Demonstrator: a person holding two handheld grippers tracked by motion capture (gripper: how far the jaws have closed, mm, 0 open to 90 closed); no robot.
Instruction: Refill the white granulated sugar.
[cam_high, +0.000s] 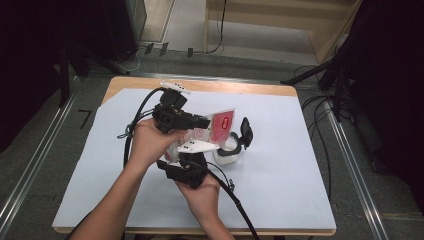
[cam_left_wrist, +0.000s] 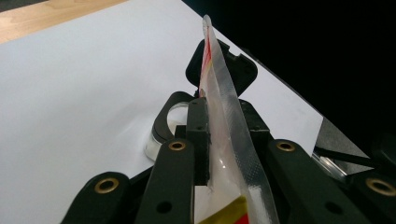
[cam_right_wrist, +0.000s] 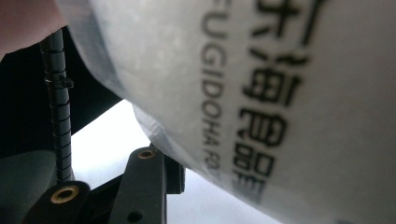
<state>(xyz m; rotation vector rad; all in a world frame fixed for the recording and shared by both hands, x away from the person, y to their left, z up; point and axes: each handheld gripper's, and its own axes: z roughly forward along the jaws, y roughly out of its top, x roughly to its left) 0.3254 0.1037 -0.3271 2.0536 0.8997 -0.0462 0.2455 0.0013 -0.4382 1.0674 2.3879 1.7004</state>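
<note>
- Your left hand-held gripper (cam_left_wrist: 219, 135) is clamped on the sealed edge of the plastic pouch (cam_left_wrist: 224, 107), holding it on edge, tilted over the jar; in the high view this hand-held gripper (cam_high: 202, 121) sits above the middle of the counter (cam_high: 280, 165).
- Your right hand-held gripper (cam_high: 187, 165) sits just below and beside the left one. Its own view has the pouch's white printed face (cam_right_wrist: 289, 93) pressed close against the camera with one jaw at its lower edge, so I cannot tell whether it grips the pouch or merely rests against it.
- The pouch (cam_high: 220, 125), red on one face, hangs between your two tools, directly over the small clear jar (cam_high: 227, 152).
- The jar (cam_left_wrist: 161, 135) stands on the white sheet, its black flip lid (cam_high: 246, 131) swung open at the far side.
- Judging by this, you are at the pouring step: pouch raised over the open jar, with no contents seen falling.
- Next, you will likely need a torn or opened corner aimed at the jar mouth; tip slowly, keeping the left grip firm so that the pouch does not slip.
</note>
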